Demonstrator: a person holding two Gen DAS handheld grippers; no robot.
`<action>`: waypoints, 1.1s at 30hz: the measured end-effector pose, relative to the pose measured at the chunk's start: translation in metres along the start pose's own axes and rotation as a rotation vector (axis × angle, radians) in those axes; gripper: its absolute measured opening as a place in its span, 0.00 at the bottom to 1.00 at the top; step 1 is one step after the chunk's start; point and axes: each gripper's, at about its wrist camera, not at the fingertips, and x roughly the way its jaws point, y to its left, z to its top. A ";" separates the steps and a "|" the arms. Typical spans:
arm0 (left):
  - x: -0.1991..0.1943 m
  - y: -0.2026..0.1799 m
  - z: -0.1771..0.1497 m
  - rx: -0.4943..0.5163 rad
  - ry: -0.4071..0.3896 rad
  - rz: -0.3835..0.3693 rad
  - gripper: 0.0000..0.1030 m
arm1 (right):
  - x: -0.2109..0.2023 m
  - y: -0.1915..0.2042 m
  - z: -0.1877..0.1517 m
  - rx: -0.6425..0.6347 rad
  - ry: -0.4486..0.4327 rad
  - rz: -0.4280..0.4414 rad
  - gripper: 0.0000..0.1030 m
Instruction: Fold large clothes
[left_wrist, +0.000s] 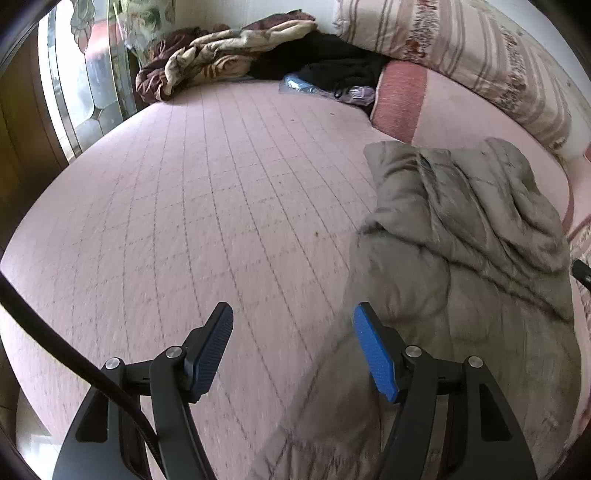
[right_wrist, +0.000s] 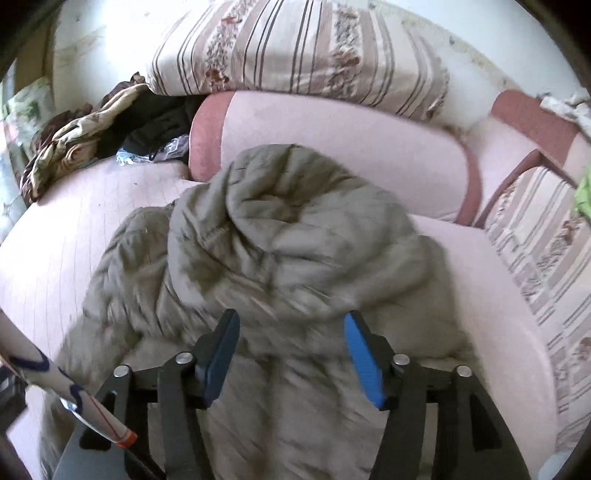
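Currently: grey padded jacket (right_wrist: 280, 236), bunched, on pink bed (left_wrist: 184, 203), at twelve o'clock of right gripper (right_wrist: 291, 354). Right gripper: jaws wide, nothing between pads. Left gripper (left_wrist: 293, 347): jaws wide, empty, jacket at two o'clock. Step, judged: between folds, cloth released. Next: both grippers need a fresh edge.

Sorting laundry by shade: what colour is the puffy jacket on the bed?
The jacket is a greyish olive, quilted; it shows best in the right wrist view.
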 end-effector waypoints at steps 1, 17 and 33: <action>-0.006 -0.002 -0.008 0.012 -0.020 0.013 0.65 | -0.010 -0.011 -0.009 -0.008 -0.003 -0.010 0.65; -0.052 0.033 -0.070 -0.032 -0.002 0.079 0.65 | -0.061 -0.188 -0.148 0.205 0.110 -0.105 0.71; -0.046 0.039 -0.064 0.013 0.013 0.057 0.71 | -0.082 -0.312 -0.243 0.629 0.067 -0.015 0.75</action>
